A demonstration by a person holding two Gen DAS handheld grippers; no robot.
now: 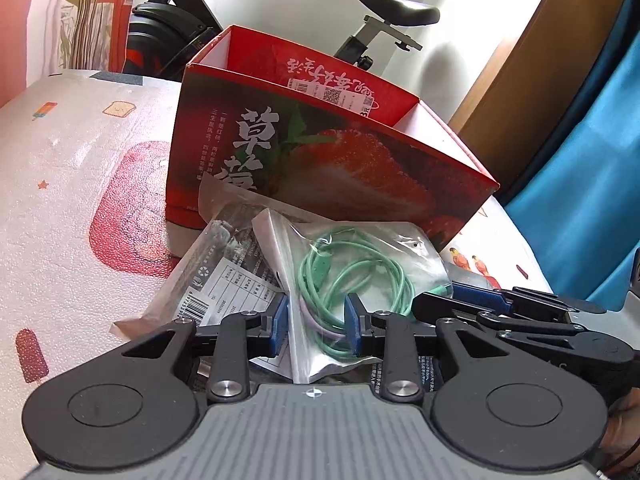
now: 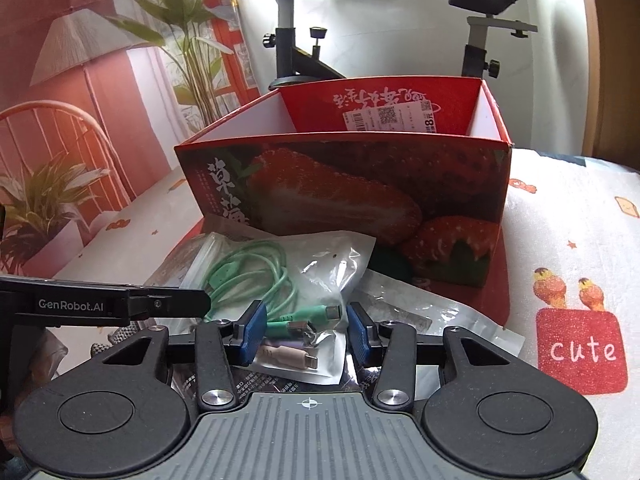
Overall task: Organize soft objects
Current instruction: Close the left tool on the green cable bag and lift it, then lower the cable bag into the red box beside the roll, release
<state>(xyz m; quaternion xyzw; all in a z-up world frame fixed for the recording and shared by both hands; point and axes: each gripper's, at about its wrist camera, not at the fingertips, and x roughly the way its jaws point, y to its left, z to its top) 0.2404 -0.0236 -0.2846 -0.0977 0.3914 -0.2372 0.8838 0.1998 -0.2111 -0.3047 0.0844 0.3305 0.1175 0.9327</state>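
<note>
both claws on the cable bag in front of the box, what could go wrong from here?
1. Both claws, left claw and right claw, straddle the same cable bag; pulling apart could tear the slick film.
2. Other packets overlap it and may drag along.
3. The strawberry box wall is tall; a low lift could snag.

Box (image 2: pixel 360 200) floor hidden; lower packets' (image 1: pixel 224 272) print perhaps illegible.

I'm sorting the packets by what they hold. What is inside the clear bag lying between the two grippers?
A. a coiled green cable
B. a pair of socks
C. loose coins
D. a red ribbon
A: the clear bag shows a coiled green cable through its plastic, in front of the red box.
</note>
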